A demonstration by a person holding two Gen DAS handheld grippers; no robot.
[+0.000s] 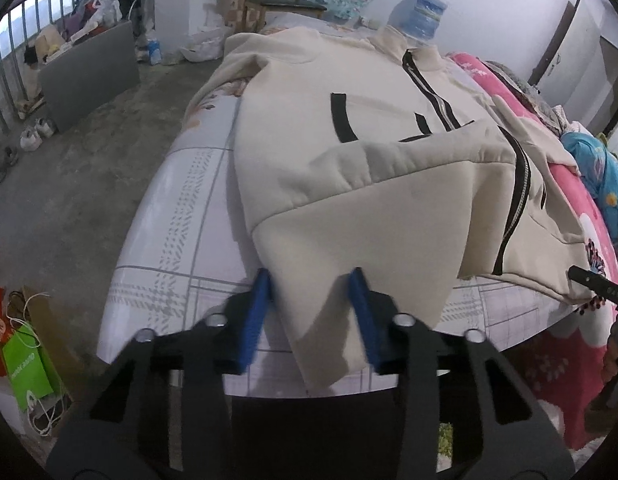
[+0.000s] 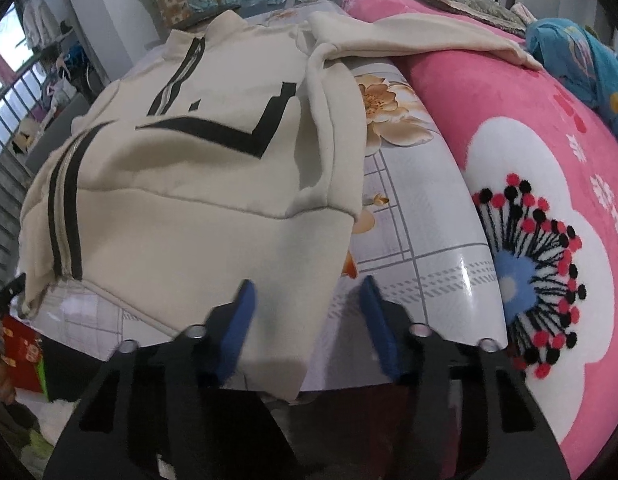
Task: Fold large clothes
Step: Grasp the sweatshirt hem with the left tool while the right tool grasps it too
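The left gripper [image 1: 313,280] is clamped on the near left hem corner of the jacket [image 1: 349,152]. The right gripper [image 2: 307,288] has the near right corner between its fingers, touching the left pad [image 2: 239,320]; the right one stands off, so no grip yet. The jacket lies spread on the bed [image 1: 169,216], collar far. It looks thick, soft and floppy: hem corners are the sound hold. A water bottle [image 1: 419,14] stands beyond; contents unclear.
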